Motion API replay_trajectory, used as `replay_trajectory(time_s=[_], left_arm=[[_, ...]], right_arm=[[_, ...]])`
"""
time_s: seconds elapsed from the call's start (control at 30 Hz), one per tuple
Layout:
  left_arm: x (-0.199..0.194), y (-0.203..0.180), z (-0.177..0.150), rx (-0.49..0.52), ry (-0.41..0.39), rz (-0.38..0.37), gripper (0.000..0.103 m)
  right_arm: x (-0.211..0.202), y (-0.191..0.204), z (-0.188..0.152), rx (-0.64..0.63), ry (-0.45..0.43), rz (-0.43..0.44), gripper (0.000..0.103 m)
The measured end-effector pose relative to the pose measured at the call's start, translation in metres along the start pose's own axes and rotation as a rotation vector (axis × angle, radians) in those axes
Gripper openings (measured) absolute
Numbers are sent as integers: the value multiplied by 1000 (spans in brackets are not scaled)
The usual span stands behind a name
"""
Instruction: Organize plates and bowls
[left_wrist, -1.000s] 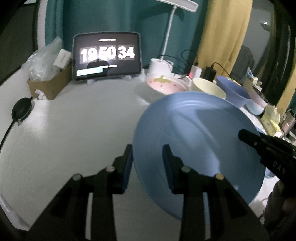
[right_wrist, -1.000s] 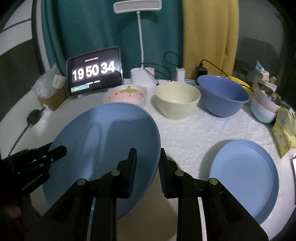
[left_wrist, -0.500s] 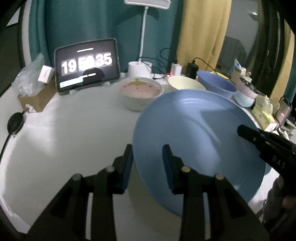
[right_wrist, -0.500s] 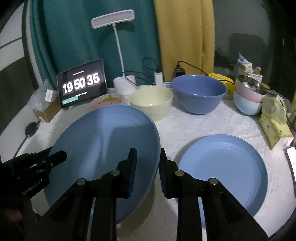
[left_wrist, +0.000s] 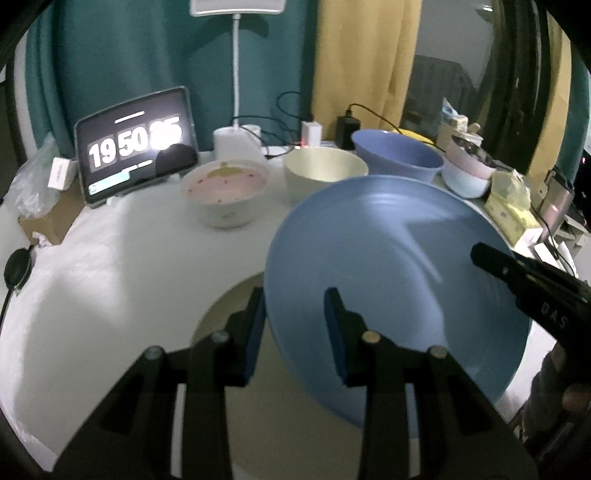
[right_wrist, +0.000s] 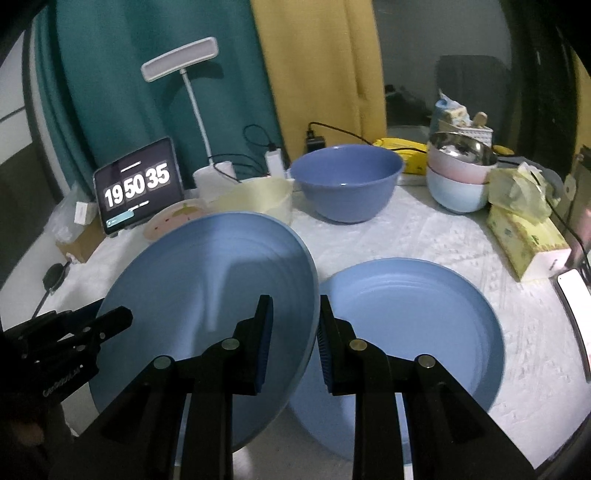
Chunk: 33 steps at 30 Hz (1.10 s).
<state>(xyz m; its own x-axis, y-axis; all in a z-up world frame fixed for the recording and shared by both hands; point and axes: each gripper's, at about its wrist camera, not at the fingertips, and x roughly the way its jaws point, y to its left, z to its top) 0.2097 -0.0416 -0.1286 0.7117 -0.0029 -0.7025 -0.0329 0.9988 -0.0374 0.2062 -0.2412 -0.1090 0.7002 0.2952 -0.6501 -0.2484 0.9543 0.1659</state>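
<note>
While being carried above the surface (left_wrist: 110, 266) between both tongs, tilting: blue plate (right_wrist: 207, 295), its left rim sitting between the narrowed fingers of the left tongs (left_wrist: 295, 325), its right rim pinched between the narrowed fingers of the right tongs (right_wrist: 295, 332). Casting a round shadow on the white cloth beneath it in the left wrist view. Overlapping, in the right wrist view, the near left edge of a second blue plate (right_wrist: 413, 317) lying flat on the surface; touching or hovering above it, cannot tell.

Standing behind the held plate in a row: pink strawberry bowl (left_wrist: 225, 188), cream bowl (left_wrist: 325, 173), large blue bowl (right_wrist: 345, 181). Sitting further right: stack of small bowls (right_wrist: 460, 173), pale blue at the bottom, pink above, a metal one on top. Lying just beside that stack, toward the right edge: yellow tissue box (right_wrist: 524, 236) with a tissue sticking up.

Glowing at the back left: tablet clock (right_wrist: 138, 188) leaning on its stand. Rising just right of it: white desk lamp (right_wrist: 181, 62), cables and chargers trailing around its base. Resting at the far left edge: cardboard box (left_wrist: 48, 221) with clear plastic bags on it. Hanging behind everything: teal curtain (left_wrist: 129, 55) and yellow curtain (right_wrist: 317, 66).

Gripping the right tongs' handle at the lower right of the left wrist view: a person's hand (left_wrist: 565, 398), only partly showing.
</note>
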Motion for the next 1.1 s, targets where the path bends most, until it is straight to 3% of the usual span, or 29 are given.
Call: replay_trajectory(time_s=[1.1], left_arm=[[63,-103,9,129,111,-80,33]], right_arm=[[14,-111,-6,141,22,-90,25]])
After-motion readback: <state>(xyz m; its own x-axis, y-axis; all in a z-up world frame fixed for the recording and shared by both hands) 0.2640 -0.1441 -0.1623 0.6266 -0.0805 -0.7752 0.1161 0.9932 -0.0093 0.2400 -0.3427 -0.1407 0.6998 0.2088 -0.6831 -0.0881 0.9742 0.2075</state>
